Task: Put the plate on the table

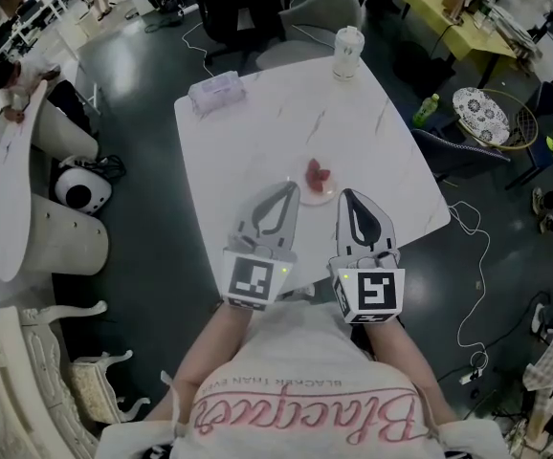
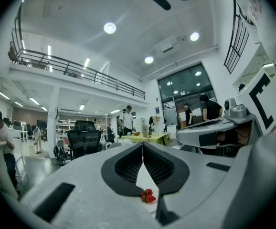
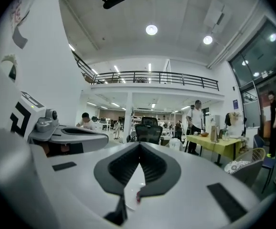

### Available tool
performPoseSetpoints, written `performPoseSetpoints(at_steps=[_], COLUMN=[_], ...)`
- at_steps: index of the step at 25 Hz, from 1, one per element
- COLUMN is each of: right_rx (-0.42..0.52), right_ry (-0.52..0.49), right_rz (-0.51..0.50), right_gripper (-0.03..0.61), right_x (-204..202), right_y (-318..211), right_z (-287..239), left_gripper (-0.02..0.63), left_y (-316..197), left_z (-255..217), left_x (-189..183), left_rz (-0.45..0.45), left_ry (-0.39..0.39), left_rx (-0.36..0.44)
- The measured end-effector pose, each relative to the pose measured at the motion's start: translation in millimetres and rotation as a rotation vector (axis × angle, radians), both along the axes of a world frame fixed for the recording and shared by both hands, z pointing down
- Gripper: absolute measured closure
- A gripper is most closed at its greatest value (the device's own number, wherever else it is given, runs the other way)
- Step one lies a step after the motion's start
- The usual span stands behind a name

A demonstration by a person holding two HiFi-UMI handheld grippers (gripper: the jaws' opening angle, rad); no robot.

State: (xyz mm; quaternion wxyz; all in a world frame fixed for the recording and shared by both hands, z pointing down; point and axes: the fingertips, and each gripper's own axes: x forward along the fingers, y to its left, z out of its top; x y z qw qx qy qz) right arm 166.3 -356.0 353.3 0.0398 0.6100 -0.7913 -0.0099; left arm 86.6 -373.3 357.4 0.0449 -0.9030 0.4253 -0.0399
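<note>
- Plainly, the left gripper (image 1: 292, 189) has its two fingers (image 2: 123, 168) pressed together: in the left gripper view the dark pads meet along a thin line at the tips, and nothing is pinched between them.
- The right gripper (image 1: 346, 196) is the same, with its fingers (image 3: 116, 168) closed tip to tip and holding nothing.
- Both grippers point away from the person and sit side by side over the near part of the white table (image 1: 257, 132). Whether they touch the table cannot be told.
- The plate (image 1: 320, 197), small and white, lies flat on the table just beyond the fingertips, in the gap between the two grippers. It is nearer the left gripper's tip, and neither gripper grasps it.
- Red strawberries (image 1: 318, 173) rest on the plate.
- In the left gripper view the strawberries (image 2: 147, 196) show through the opening below the closed tips. In the right gripper view only a sliver of red appears there.
</note>
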Motion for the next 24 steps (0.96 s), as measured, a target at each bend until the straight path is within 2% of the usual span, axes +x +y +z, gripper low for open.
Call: performPoseSetpoints(at_steps=[24], right_rx=[0.016], right_ry=[0.023], right_rz=[0.034], right_gripper=[0.575], right_x=[4.5], right_y=[2.0], right_z=[3.4], left_gripper=[0.607], left_y=[2.6], left_z=[6.4], left_x=[4.7], left_rz=[0.039], left_ry=[0.025], left_rx=[-0.009])
